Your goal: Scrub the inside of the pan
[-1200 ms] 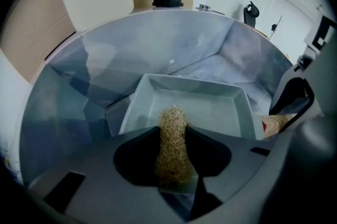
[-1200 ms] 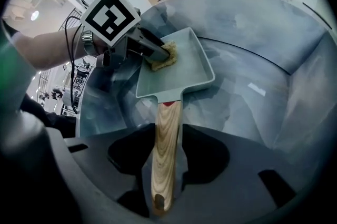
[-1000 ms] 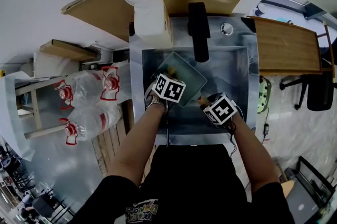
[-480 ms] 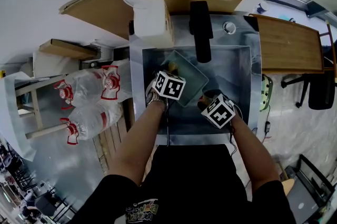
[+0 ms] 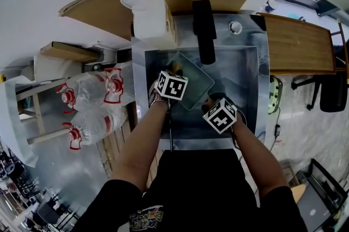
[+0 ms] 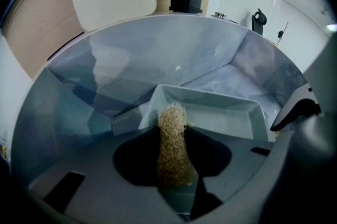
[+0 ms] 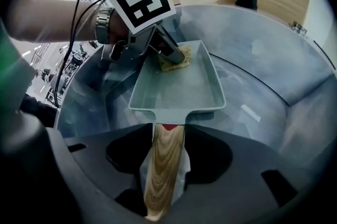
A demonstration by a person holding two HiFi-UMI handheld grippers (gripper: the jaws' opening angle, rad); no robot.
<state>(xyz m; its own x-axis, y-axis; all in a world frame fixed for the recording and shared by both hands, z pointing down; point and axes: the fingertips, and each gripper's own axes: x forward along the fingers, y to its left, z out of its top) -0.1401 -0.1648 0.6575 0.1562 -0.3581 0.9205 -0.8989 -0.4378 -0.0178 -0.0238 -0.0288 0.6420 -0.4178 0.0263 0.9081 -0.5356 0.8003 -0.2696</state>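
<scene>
**Scrubber down in the pan, right jaws opening around the handle**

Left gripper [image 7: 169, 53] is clamped tight on a tan scrubber [image 6: 171, 118]. The scrubber pokes out past its jaw tips and sits on the inside of the pan [image 7: 179, 89], at the end farthest from the right gripper [image 7: 168, 131].

The pan lies in the sink [image 7: 274, 70], straight ahead of the right gripper. Its wooden handle [image 7: 163, 165] runs back between that gripper's jaws. Those jaws have just been opening and stand wide with the handle between them. There's a thin pale gap along the handle's right side, so it doesn't look like a real squeeze.

Left gripper is ahead and to the left of the right one, both angled down into the sink.
</scene>
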